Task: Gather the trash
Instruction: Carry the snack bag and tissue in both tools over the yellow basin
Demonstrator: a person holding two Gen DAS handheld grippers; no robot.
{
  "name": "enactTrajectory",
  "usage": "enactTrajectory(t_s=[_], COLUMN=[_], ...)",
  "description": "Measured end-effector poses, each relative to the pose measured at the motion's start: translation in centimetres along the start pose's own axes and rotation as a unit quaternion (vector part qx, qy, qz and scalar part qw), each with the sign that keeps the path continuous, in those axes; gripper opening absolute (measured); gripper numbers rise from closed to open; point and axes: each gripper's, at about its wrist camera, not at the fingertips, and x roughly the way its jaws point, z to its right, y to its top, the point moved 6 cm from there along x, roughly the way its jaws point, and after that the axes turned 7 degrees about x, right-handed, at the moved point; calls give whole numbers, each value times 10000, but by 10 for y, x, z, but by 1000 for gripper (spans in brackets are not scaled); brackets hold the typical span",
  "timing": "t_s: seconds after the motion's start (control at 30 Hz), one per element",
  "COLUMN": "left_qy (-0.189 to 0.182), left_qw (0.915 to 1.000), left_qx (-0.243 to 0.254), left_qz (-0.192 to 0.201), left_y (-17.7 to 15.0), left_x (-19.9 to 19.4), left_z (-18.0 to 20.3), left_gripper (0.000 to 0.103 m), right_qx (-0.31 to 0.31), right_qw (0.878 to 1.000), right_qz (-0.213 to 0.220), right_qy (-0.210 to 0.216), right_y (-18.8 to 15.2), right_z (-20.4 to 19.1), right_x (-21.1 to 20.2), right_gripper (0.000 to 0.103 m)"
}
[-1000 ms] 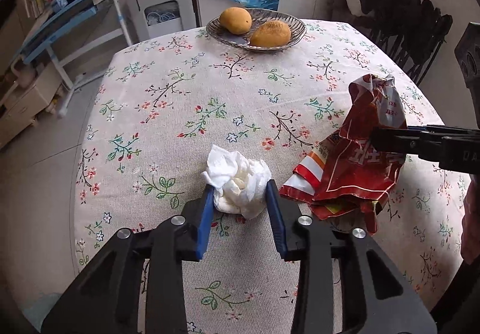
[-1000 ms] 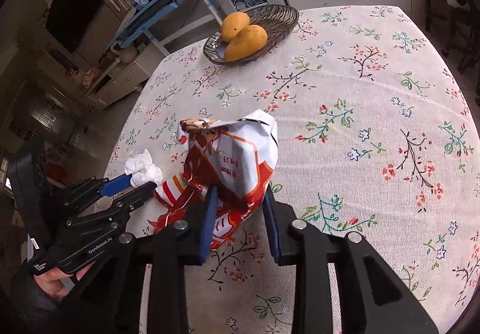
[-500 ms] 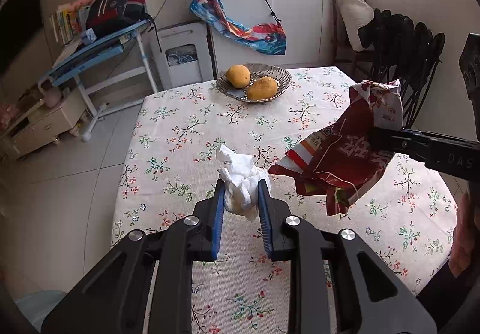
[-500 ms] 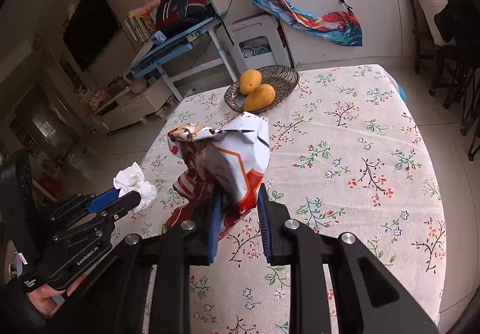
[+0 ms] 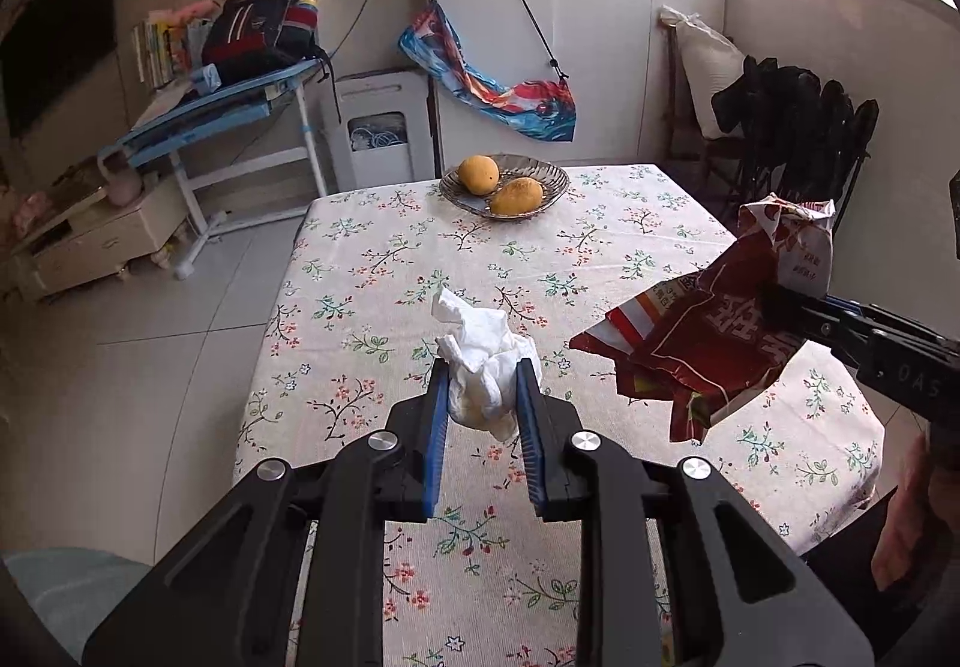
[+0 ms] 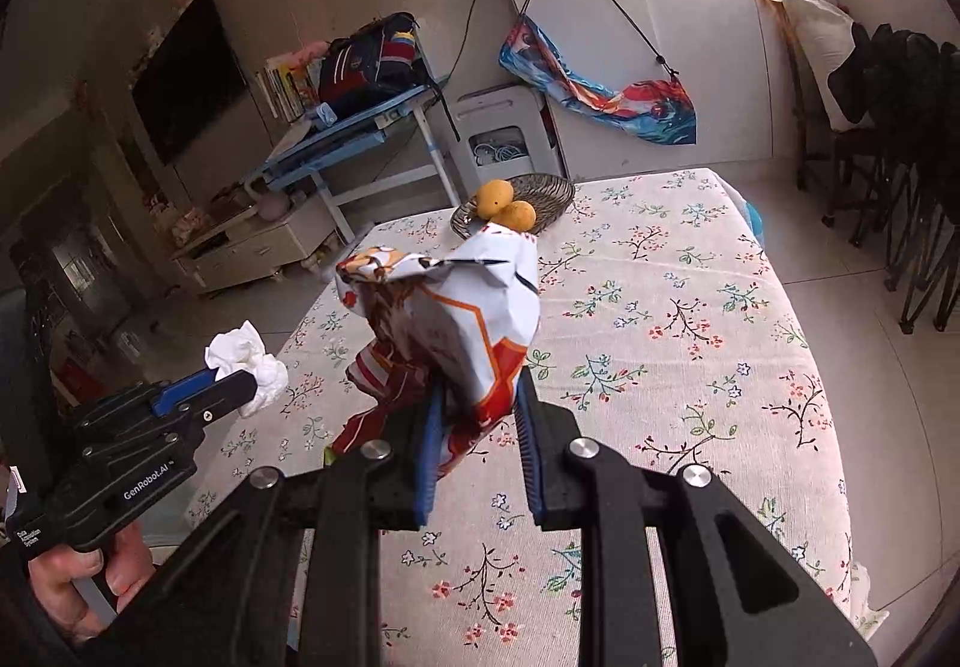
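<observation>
You have both pieces lifted clear of the table (image 5: 360, 271): your left gripper (image 5: 482, 409) clenches the crumpled tissue (image 5: 483, 361), your right gripper (image 6: 477, 421) grips the snack bag (image 6: 456, 319). Next, I judge, carry them to a bin; none shows here.

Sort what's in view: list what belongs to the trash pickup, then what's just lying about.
Part of the job:
- crumpled tissue, clamped in the left claw
- red and white snack bag, clamped in the right claw

Just lying about:
- metal dish with two mangoes
- floral tablecloth
- backpack on the blue desk
</observation>
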Motion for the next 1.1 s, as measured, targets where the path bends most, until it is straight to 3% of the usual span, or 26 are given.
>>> enactTrajectory(t_s=[1.1], left_qy=[-149], left_qw=[9995], left_qx=[-172], left_qz=[197], left_y=[-50], left_x=[-68], left_z=[22], left_gripper=[21], right_qx=[-71], right_qw=[9998], right_qz=[165], right_qy=[65], right_y=[-40], right_z=[-1], right_x=[-52], right_gripper=[24])
